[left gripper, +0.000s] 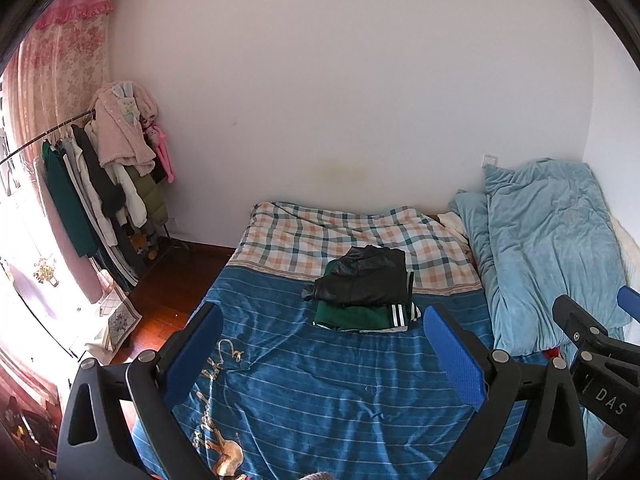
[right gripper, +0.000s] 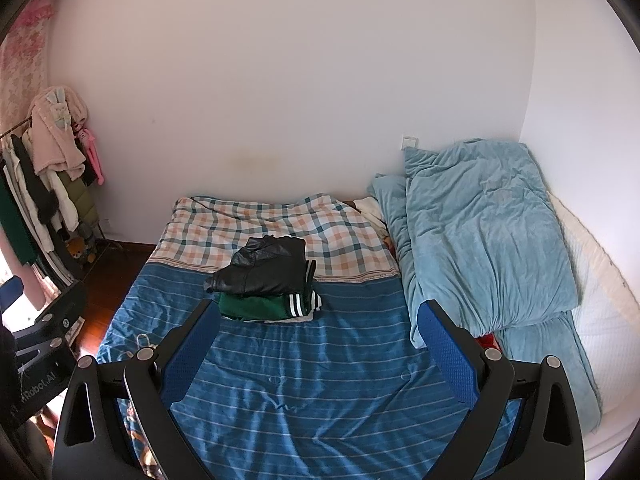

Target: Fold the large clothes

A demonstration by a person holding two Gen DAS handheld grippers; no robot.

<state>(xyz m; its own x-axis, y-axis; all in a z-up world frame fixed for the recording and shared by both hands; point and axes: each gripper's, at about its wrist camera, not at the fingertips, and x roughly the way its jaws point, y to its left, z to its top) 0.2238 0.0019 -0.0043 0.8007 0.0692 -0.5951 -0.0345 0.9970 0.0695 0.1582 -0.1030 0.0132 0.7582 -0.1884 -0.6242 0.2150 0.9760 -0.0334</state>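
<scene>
While both grippers hang above the bed (left gripper: 320, 380), left gripper (left gripper: 324, 344) and right gripper (right gripper: 320, 340) have jaws spread wide, holding nothing. The folded black jacket (left gripper: 364, 276) sits atop the green garment (left gripper: 352, 316), mid-bed. Folding looks done; nothing unfolded shows.

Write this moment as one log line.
left gripper: open, empty | right gripper: open, empty | black jacket folded on green garment

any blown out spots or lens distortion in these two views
Left wrist view: the window beside the pink curtain is blown out to white; fisheye bends the clothes rack and leaves dark corners. Right wrist view: evenly lit with only a sliver of glare at the left edge; the wall bulges, and the folded clothes stay sharp.
</scene>
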